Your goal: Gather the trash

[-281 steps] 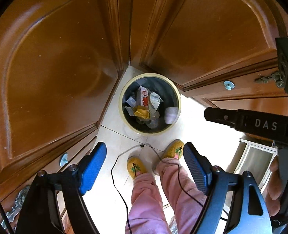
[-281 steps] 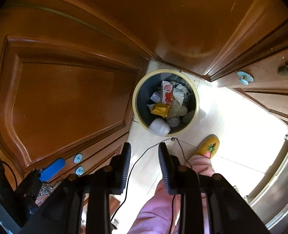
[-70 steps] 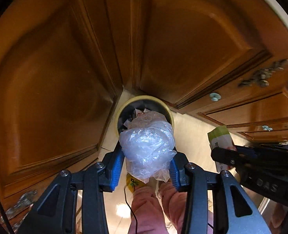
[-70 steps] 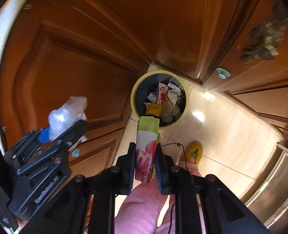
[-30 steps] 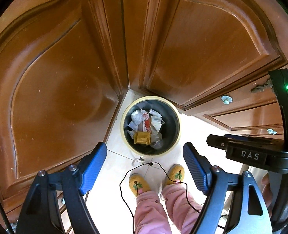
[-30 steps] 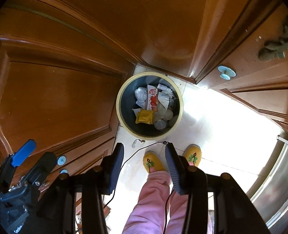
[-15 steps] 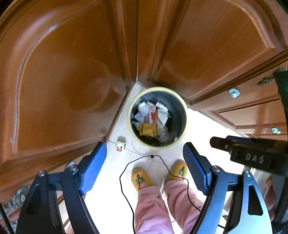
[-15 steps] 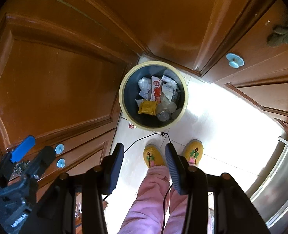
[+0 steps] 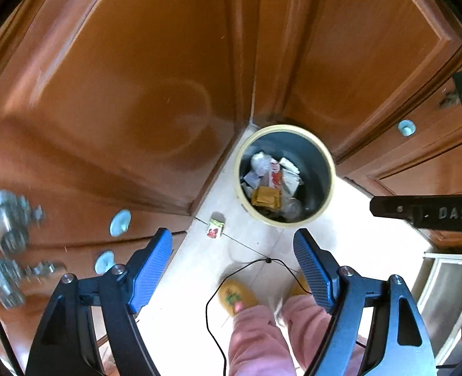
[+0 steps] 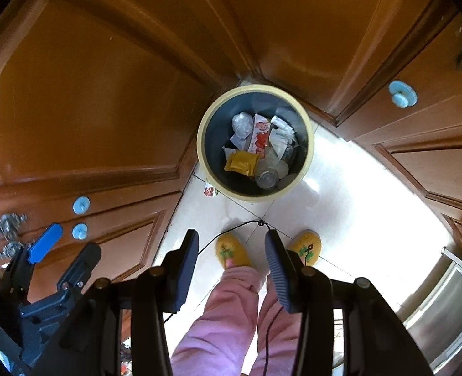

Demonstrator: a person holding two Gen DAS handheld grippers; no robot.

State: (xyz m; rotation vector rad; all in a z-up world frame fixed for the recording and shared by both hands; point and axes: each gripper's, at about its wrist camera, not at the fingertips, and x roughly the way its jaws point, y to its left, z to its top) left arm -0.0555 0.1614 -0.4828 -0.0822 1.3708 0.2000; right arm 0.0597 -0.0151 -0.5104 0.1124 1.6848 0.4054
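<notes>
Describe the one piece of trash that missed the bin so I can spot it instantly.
Start at the round yellow-rimmed trash bin in the corner of the wooden cabinets. On the pale floor tile beside it, on the left-hand cabinet side, lies a small packet. It is the only litter outside the bin, white with red print.

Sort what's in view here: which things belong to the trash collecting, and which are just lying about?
Part of the job:
- bin holding wrappers
- small packet on the floor beside the bin, not in it
- left gripper, open, empty
- right gripper, open, empty

Just there:
- wooden cabinet doors
- blue knobs
- black cable
- yellow slippers
</notes>
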